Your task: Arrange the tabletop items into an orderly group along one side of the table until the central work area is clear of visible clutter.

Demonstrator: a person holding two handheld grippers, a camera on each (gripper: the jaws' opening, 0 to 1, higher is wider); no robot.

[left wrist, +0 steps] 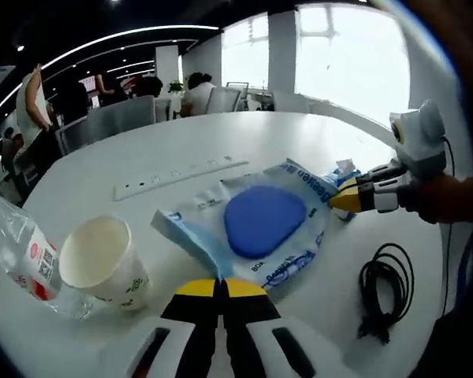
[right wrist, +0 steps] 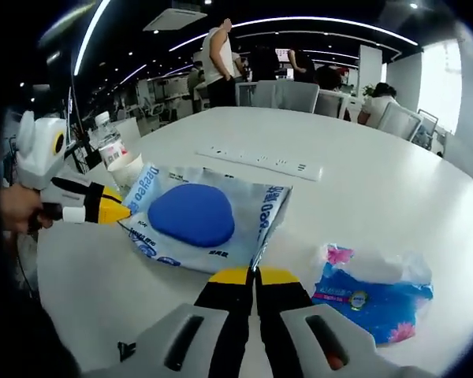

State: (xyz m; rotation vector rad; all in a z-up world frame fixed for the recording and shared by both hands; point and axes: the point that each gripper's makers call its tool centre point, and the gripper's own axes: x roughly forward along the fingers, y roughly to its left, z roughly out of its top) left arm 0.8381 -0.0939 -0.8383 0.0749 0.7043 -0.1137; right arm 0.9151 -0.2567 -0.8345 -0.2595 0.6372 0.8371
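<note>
The wipes pack (left wrist: 270, 228) (right wrist: 205, 216) lies flat at mid-table, its blue lid up and blue lettering too warped to read surely. The left gripper (left wrist: 221, 288) is clamped on one end and the right gripper (right wrist: 255, 276) on the opposite end. A paper cup (left wrist: 102, 261), bottle (left wrist: 24, 256), cable (left wrist: 386, 290) and tissue packet (right wrist: 372, 290) lie nearby.

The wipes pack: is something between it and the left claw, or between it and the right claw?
Nothing visible. The left claw sits shut right at the near edge of the wipes pack, and the right claw is shut at its opposite edge. The cup and bottle stand off to one side.
</note>
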